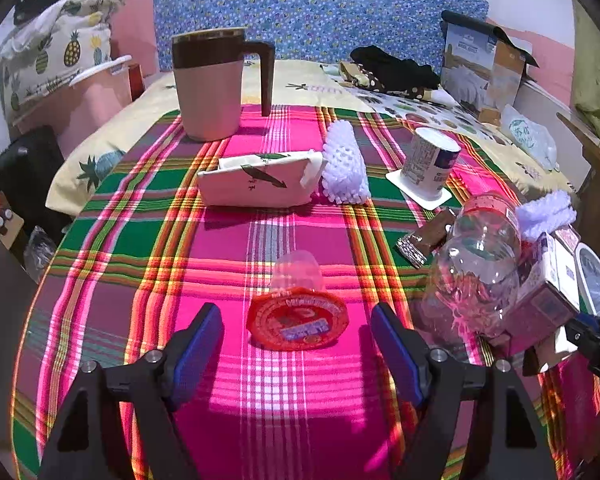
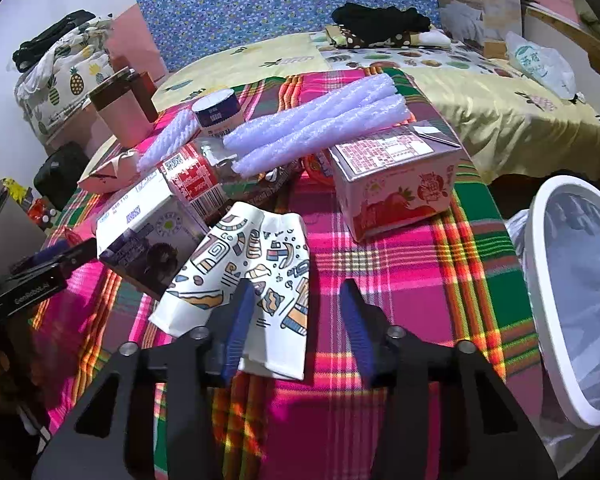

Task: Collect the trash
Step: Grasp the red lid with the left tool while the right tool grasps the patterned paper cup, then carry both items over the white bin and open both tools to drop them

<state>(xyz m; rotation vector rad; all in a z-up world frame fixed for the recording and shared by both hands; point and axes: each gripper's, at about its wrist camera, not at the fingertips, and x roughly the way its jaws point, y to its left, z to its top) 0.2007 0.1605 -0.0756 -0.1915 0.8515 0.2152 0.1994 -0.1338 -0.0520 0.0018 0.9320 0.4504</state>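
A clear jelly cup with a red lid (image 1: 298, 312) lies on its side on the plaid cloth. My left gripper (image 1: 296, 340) is open, its jaws on either side of the cup's lid end, not touching. My right gripper (image 2: 298, 320) is open around the near edge of a flattened patterned paper cup (image 2: 252, 276). Behind it lie a pink strawberry carton (image 2: 396, 184), a purple carton (image 2: 148, 236), white foam netting (image 2: 316, 128) and a crushed clear bottle (image 1: 476, 268). A white bin with a clear liner (image 2: 580, 296) stands at the right.
A pink mug with a brown handle (image 1: 216, 84), a white tissue pouch (image 1: 256, 180), foam net (image 1: 344, 168) and an upturned yogurt cup (image 1: 432, 164) sit further back. A snack wrapper (image 1: 420, 244) lies near the bottle. Bedding and boxes lie beyond the cloth.
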